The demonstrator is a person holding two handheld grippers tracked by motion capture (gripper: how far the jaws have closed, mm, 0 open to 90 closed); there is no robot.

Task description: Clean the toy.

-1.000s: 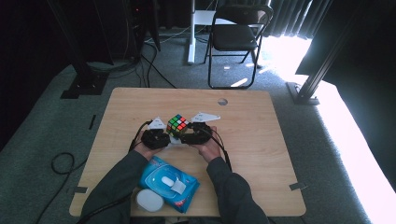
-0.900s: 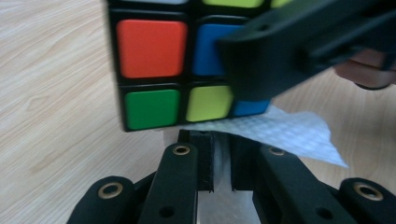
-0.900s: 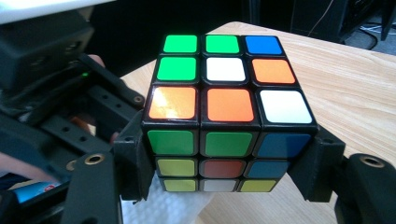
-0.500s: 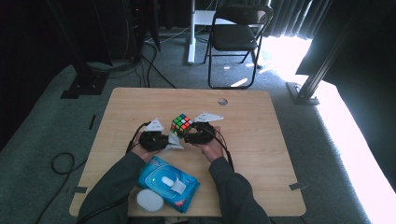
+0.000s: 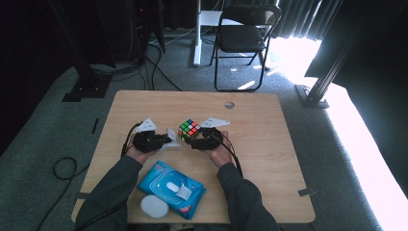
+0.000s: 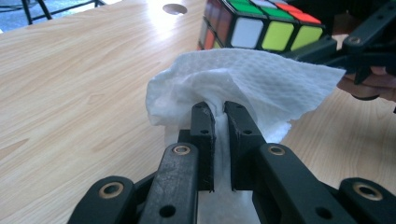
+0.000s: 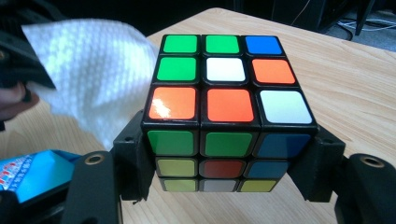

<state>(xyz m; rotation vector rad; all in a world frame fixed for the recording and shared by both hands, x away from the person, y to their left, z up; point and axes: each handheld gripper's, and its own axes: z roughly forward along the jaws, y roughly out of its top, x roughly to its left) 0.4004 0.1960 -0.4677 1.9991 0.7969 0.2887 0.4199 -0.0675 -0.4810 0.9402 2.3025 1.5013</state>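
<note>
Between my right gripper's (image 7: 224, 186) jaws sits the clamped cube (image 7: 224, 116), left gripper (image 6: 219, 135) pinching the wipe (image 6: 243, 79) just beside it; wiping comes next, I judge.

— Can you read any words from here?

— Not really. The blue pack of wipes (image 5: 171, 188) on the surface (image 5: 269, 144) has some red marks near its corner (image 7: 10, 179), but they are too small and blurry to read.

— What about the cube (image 7: 224, 116)?

— Just colored squares, no letters or numbers on them.

— And the white tissue (image 6: 243, 88)?

— Plain, with nothing printed on it.
</note>
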